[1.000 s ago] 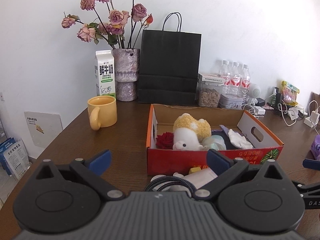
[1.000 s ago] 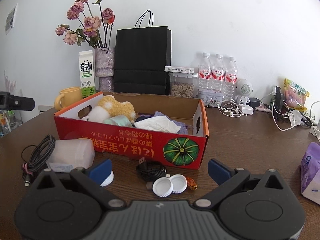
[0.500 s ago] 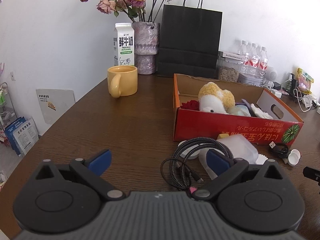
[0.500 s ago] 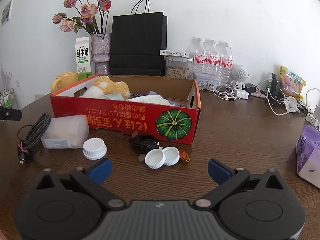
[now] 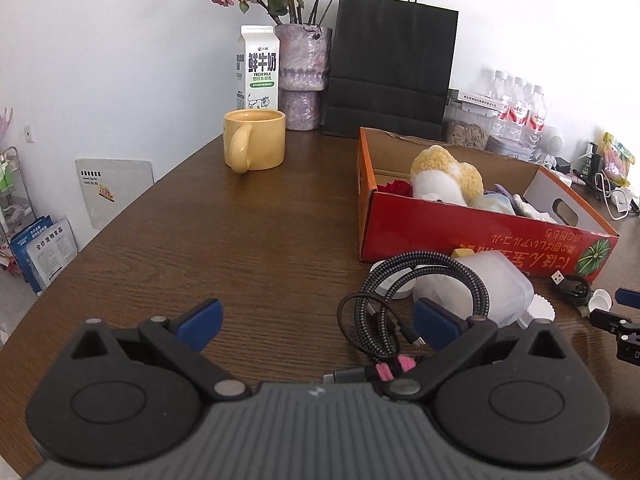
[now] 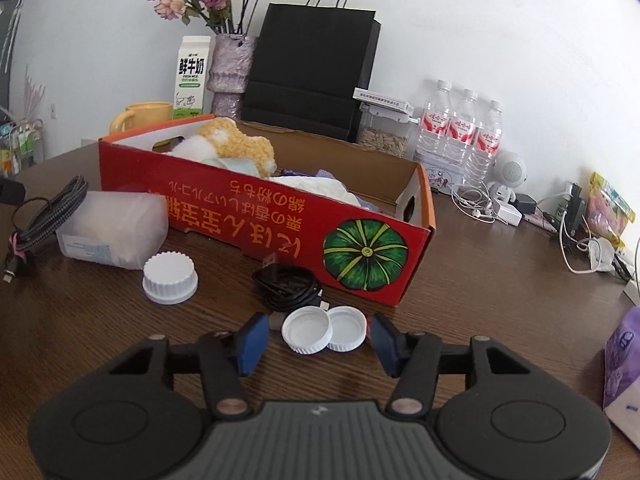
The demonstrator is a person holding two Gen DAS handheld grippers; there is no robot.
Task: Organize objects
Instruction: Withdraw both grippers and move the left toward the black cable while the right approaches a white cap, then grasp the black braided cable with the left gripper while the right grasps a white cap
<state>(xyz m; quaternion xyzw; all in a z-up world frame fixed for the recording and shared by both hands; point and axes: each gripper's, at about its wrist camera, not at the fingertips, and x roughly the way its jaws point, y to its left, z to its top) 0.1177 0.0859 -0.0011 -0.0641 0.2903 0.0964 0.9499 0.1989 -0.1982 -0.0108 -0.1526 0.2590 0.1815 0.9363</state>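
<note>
Two white bottle caps [image 6: 324,329] lay touching on the desk [image 6: 480,280] before the red box [image 6: 280,220], between the right tool's [image 6: 316,338] closing, not-yet-gripping jaws. A black cable [image 6: 288,286] lay behind. Left tool [image 5: 316,316] released, beside the braided cable [image 5: 404,304].

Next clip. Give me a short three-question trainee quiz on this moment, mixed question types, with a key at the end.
1. True or false: the yellow mug stands inside the red box.
2. What lies between the fingers of the right gripper? A) two white bottle caps B) the milk carton C) the black paper bag
3. Fill in: the braided cable lies partly over a frosted plastic ____.

Key
1. False: it stands on the table, left of the box in the left wrist view.
2. A. The jaws have just been closing, but the pads do not yet press on the caps.
3. container
</note>
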